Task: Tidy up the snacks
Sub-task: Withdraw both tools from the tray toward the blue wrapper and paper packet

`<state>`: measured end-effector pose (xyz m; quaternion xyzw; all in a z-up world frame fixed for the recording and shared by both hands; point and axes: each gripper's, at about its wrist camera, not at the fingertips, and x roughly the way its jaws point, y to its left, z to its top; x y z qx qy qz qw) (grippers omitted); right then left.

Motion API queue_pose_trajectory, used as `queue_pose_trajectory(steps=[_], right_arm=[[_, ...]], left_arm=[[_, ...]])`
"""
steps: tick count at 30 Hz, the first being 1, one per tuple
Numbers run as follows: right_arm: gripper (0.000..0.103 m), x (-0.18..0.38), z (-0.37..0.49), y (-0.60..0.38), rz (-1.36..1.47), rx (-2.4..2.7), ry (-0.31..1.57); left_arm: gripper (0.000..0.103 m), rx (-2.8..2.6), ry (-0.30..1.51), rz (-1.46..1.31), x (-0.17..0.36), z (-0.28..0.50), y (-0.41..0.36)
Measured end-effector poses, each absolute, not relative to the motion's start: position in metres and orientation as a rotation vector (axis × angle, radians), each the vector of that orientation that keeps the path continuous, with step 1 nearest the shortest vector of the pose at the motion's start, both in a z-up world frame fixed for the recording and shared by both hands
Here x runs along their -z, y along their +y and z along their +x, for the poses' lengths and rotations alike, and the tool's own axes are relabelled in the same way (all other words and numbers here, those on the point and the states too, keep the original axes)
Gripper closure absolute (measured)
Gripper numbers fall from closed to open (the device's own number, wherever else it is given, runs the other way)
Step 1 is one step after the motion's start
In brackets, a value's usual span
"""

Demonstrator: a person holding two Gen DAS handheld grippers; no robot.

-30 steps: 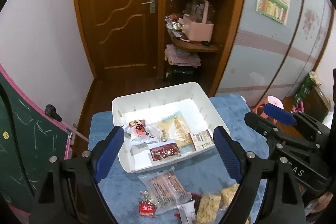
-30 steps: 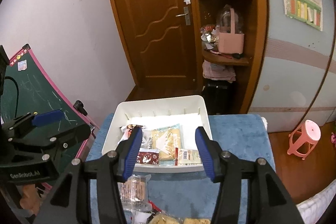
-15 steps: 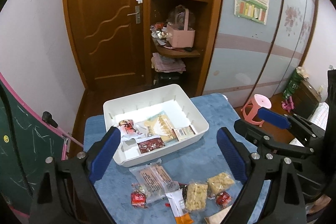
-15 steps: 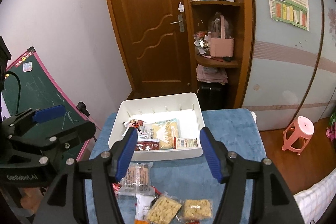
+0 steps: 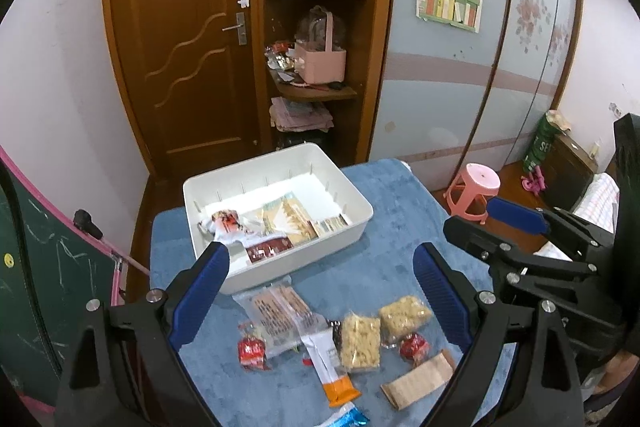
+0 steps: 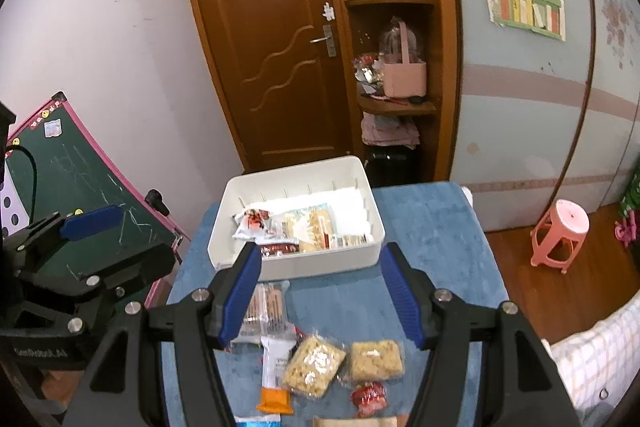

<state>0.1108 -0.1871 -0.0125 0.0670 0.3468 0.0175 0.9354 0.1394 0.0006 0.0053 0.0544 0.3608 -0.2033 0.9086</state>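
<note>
A white bin (image 5: pixel 352 227) (image 6: pixel 224 211) sits on a blue-clothed table and holds several snack packets. Loose snacks lie in front of it: a clear cracker pack (image 5: pixel 280 311), two yellow rice-crisp packs (image 5: pixel 360 343) (image 6: pixel 314 367), red candies (image 5: pixel 251 349) (image 6: pixel 369 398), an orange-tipped stick (image 5: pixel 330 367) and a brown packet (image 5: pixel 418 383). My left gripper (image 5: pixel 320 291) is open and empty above the loose snacks. My right gripper (image 6: pixel 320 291) is open and empty above them too; it shows at the right in the left wrist view (image 5: pixel 516 223).
A green chalkboard with pink frame (image 6: pixel 56 179) leans left of the table. A pink stool (image 6: pixel 560 235) stands on the wood floor at the right. A wooden door and corner shelves (image 5: pixel 316 39) stand behind the table.
Both grippers have pulled back and up from the bin, so more loose snacks on the cloth now show below them. Both stay open.
</note>
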Motion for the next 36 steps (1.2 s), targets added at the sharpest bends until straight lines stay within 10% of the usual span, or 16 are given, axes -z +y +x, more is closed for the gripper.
queue_pose_trajectory(steps=[36], right_arm=[[0.04,0.174,0.016,-0.222,0.34,0.128,1.1]], left_arm=[[0.01,0.426,1.168,0.184,0.2,0.079,-0.002]])
